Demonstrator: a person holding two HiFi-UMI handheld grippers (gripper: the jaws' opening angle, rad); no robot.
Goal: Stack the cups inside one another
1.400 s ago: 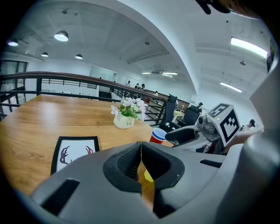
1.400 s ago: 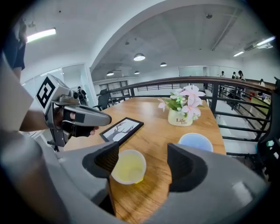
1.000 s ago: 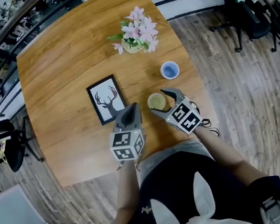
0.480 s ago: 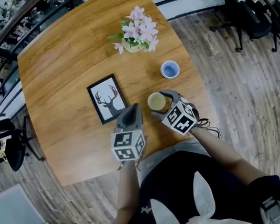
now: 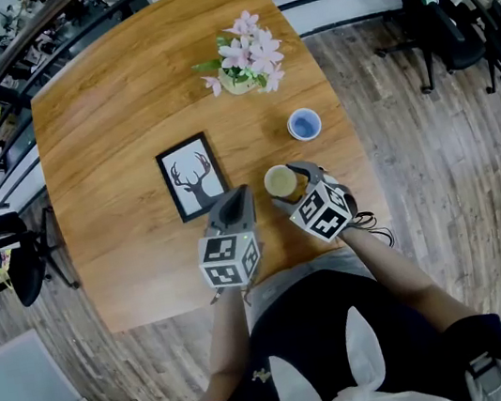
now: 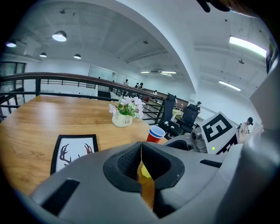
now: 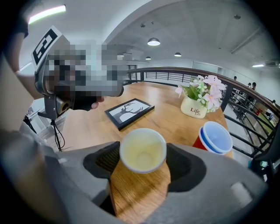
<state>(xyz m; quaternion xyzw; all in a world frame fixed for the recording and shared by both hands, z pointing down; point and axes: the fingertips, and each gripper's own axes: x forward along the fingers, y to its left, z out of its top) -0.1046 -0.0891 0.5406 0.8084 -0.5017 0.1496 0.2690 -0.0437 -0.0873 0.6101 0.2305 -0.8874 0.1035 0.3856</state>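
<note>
A pale yellow cup (image 5: 279, 180) stands upright on the wooden table (image 5: 105, 124) near its front right edge. My right gripper (image 5: 286, 186) straddles it, and the cup (image 7: 143, 150) sits between the jaws, which are closing; I see no firm press on its wall. A red cup with a blue inside (image 5: 304, 125) stands a little farther back and right, also seen in the right gripper view (image 7: 215, 138). My left gripper (image 5: 234, 197) hovers just left of the yellow cup, shut with nothing held (image 6: 141, 146).
A framed deer picture (image 5: 192, 178) lies left of the cups. A white pot of pink flowers (image 5: 243, 67) stands toward the back. The table's right edge (image 5: 358, 158) runs close behind the red cup. Railings and office chairs surround the table.
My right gripper has rolled and shifted slightly left, settling closer around the yellow cup. The left gripper and both cups have stayed in place.
</note>
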